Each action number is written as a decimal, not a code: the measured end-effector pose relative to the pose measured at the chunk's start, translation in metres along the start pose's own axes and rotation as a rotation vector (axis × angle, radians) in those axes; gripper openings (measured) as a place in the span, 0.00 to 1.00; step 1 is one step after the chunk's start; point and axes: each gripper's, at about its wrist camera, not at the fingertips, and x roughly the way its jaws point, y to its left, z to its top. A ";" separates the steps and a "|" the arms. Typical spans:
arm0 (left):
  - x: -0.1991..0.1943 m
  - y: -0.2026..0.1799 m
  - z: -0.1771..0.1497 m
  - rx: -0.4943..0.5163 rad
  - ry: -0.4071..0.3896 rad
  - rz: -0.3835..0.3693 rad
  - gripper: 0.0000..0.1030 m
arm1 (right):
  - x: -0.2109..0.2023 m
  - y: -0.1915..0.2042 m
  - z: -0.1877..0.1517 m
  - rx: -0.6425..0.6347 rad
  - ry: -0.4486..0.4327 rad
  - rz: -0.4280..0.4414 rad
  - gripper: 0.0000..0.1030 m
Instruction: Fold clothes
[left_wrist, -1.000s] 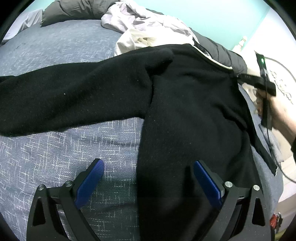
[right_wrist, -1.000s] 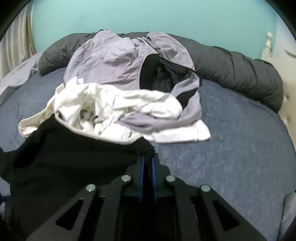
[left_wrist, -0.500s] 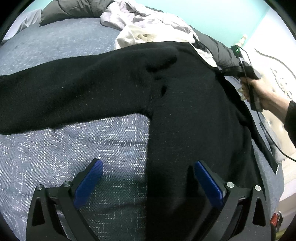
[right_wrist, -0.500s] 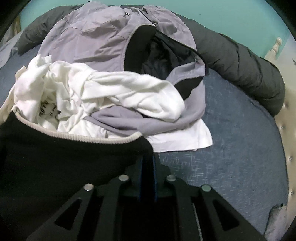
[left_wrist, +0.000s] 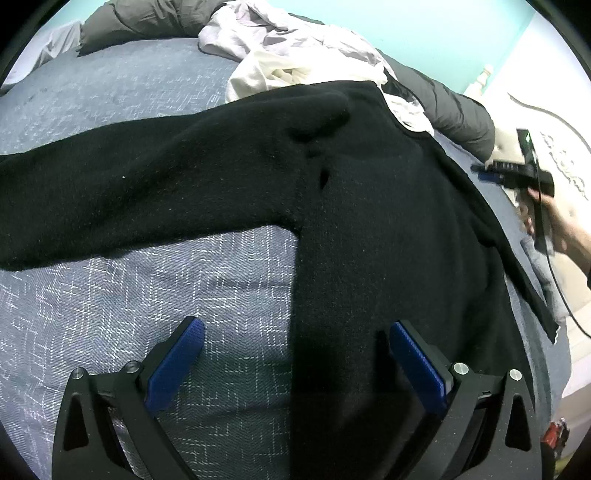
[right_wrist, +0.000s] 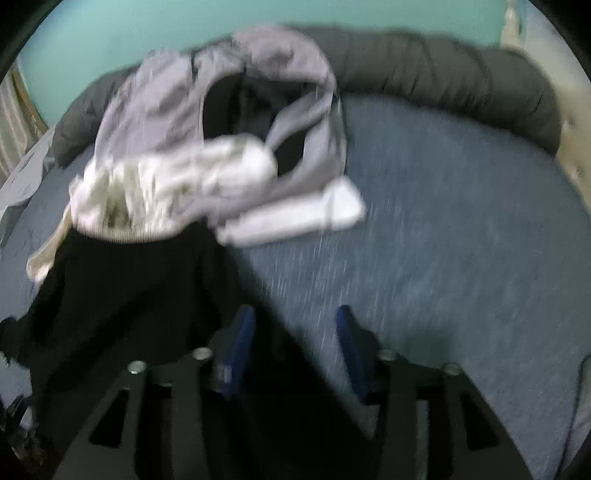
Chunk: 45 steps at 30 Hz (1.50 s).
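Observation:
A black sweater (left_wrist: 369, 221) lies spread flat on the blue-grey bedspread (left_wrist: 110, 295), one sleeve (left_wrist: 129, 192) stretched out to the left. My left gripper (left_wrist: 293, 336) is open and empty, hovering over the sweater's lower body edge. My right gripper (right_wrist: 295, 325) is open, just off the sweater's shoulder (right_wrist: 129, 288); the right wrist view is blurred. It shows in the left wrist view (left_wrist: 513, 173) at the right, held by a hand, beside the sweater's far edge.
A pile of lilac and white clothes (right_wrist: 221, 155) lies behind the sweater, also in the left wrist view (left_wrist: 295, 55). A rolled dark grey duvet (right_wrist: 461, 77) runs along the teal wall. A cream headboard (left_wrist: 554, 155) stands at the right.
My right gripper was shut on the sweater's shoulder; it has opened, let go and pulled back to the right. The sweater now lies flat. My left gripper stays open in place.

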 end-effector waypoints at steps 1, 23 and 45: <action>0.001 0.000 0.000 0.001 0.000 0.001 0.99 | 0.004 0.004 -0.006 -0.019 0.009 0.008 0.47; 0.000 0.000 0.000 0.007 0.002 0.006 1.00 | 0.009 0.024 -0.009 -0.004 -0.065 0.121 0.45; -0.001 0.002 -0.001 0.017 0.004 0.011 1.00 | 0.042 -0.005 0.029 -0.021 -0.027 -0.254 0.07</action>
